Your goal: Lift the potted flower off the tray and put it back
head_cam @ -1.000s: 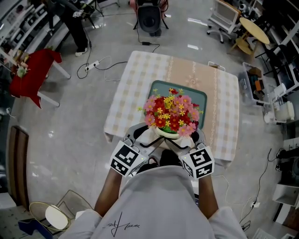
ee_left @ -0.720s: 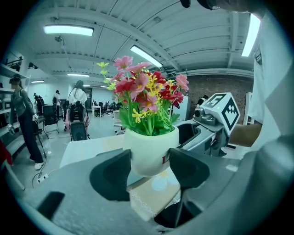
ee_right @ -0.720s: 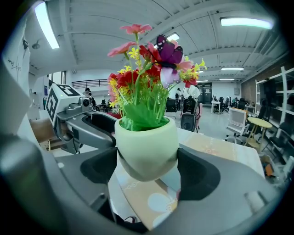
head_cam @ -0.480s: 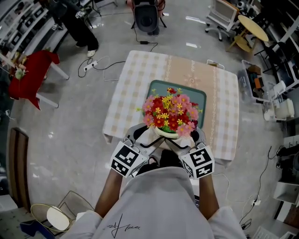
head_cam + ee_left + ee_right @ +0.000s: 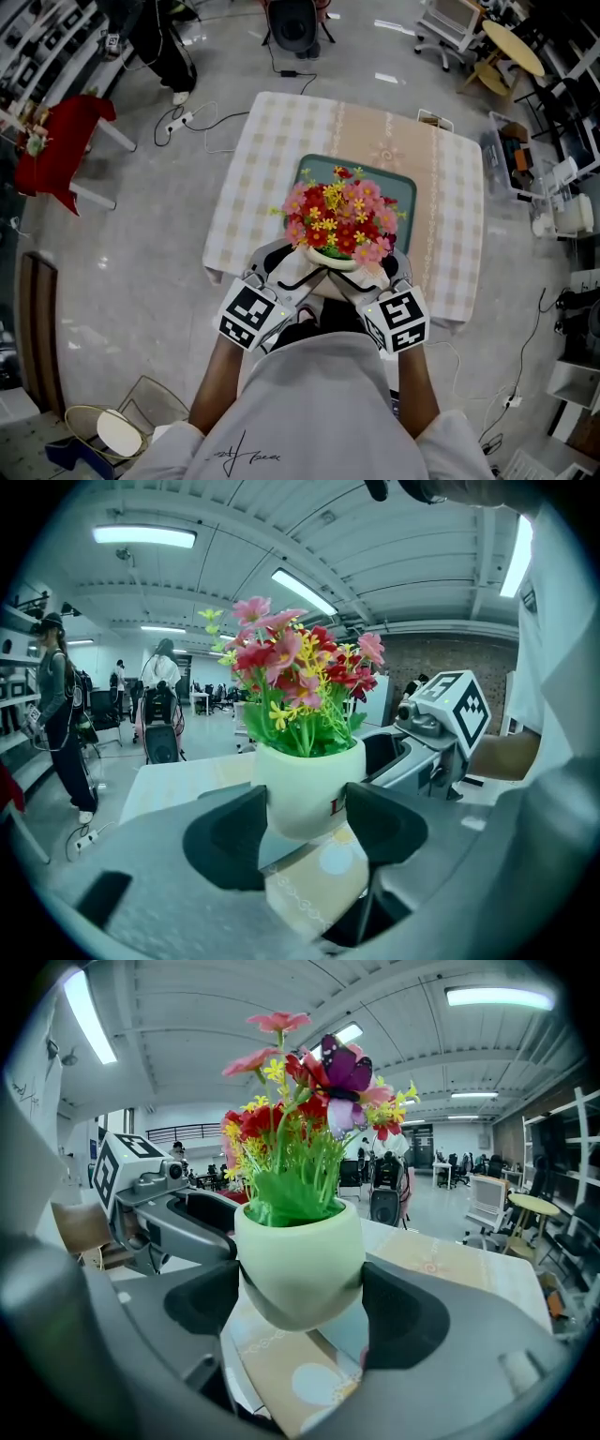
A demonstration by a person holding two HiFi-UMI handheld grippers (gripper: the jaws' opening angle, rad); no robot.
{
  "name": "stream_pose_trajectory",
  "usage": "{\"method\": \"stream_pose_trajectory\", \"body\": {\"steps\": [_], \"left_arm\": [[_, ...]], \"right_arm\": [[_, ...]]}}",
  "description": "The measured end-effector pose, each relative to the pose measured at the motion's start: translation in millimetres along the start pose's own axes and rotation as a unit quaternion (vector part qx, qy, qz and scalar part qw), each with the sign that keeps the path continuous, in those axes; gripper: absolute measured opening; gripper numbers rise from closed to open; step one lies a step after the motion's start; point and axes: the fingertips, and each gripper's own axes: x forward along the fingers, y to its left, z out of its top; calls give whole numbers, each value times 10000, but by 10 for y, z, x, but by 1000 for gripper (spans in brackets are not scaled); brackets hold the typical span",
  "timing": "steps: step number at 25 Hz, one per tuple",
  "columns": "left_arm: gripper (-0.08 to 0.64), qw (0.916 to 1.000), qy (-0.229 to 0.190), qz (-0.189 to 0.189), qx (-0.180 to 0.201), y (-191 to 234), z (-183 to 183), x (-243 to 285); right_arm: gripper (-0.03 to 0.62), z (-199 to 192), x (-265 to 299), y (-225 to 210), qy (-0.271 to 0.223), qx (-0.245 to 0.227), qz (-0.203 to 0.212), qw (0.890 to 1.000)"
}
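Ok, left gripper (image 5: 305,822): jaws wide apart but clamped on the potted flower (image 5: 305,785), a dark pad pressed to each side of the white pot. Right gripper (image 5: 300,1302): same, both pads tight on the pot's round sides, from the other flank. So it's a two-gripper hold, one pot.

In each gripper view the other gripper shows behind the pot, marker cube up.

Pot is in the air. Both gripper views show its rounded bottom clear of the cloth below, nothing touching it underneath. It sits upright, with red, pink and yellow blooms and green stems standing straight out of the rim.

Head view: the bouquet hangs over the near edge of the teal tray (image 5: 398,192); the pot itself is closer to the person than the tray's middle. Tray lies flat on the worktop (image 5: 267,150), on a checked cloth with a tan runner down the centre. Far half of the tray is bare.

Both marker cubes (image 5: 248,317) sit just in front of the person's white shirt (image 5: 319,403), forearms side by side.

Around: grey floor, cables (image 5: 192,127) left of the worktop, a red-draped table (image 5: 61,141) far left, a round wooden table (image 5: 513,42) top right.
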Motion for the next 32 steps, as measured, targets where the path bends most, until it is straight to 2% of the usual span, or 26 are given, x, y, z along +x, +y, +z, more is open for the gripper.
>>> {"method": "stream_pose_trajectory", "body": {"steps": [11, 32], "left_arm": [[261, 9999, 127, 96, -44, 236, -20, 202], [259, 9981, 321, 371, -384, 716, -47, 633]], "right_arm": [[416, 2, 245, -208, 141, 31, 137, 9998], [416, 14, 752, -652, 359, 142, 580, 9976]]}}
